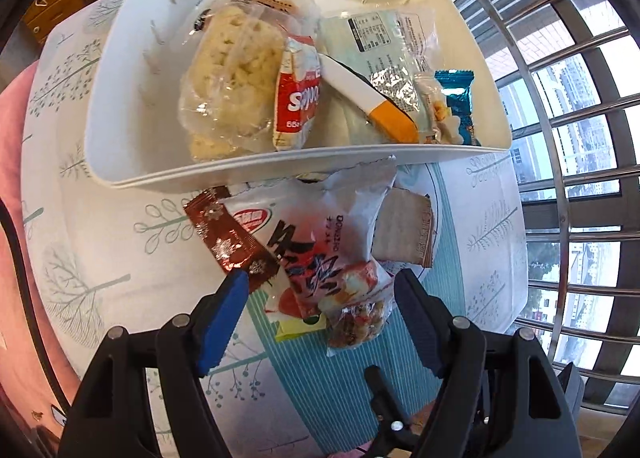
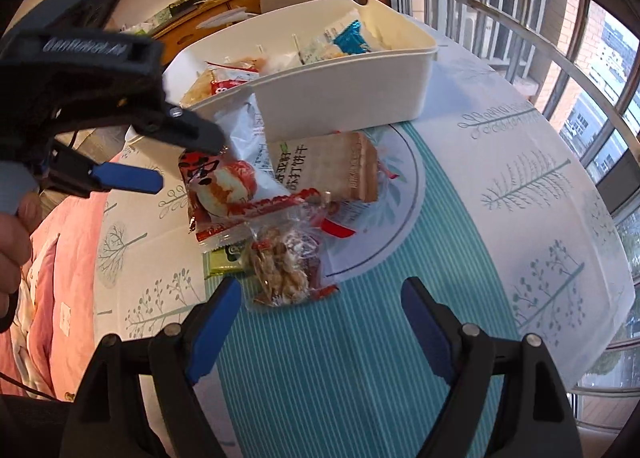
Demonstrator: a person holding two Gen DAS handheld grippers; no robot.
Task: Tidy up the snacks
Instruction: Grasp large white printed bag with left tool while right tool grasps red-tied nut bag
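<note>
Left wrist view looks down on a round table (image 1: 100, 226) under a white cloth printed with grey-green trees and a teal striped band. On it sits a white plastic bin (image 1: 120, 70), its near wall touching the loose pile of snacks. Inside the bin lie a clear bag of pale puffed cakes (image 1: 228, 74), a red and white packet (image 1: 298, 98), a white sachet with an orange end (image 1: 368, 94) and a small blue foil packet (image 1: 456, 102).

Just outside the bin, on the cloth, is the heap still to be sorted: a large white snack bag with red and black lettering (image 1: 320, 242), a brown foil stick (image 1: 228, 242) to its left, a tan cracker pack (image 1: 404, 230) to its right, and (smallest of all) a clear bag of nut brittle (image 2: 280, 266) beside a little green packet (image 2: 226, 260).

The left gripper (image 1: 316, 294) is over the white snack bag, jaws apart on either side of it, pads not pressing. The right gripper (image 2: 320, 298) is spread wide just short of the nut brittle, nothing between its blue pads (image 2: 216, 322). A hand (image 2: 16, 242) shows at the right wrist view's left edge.
</note>
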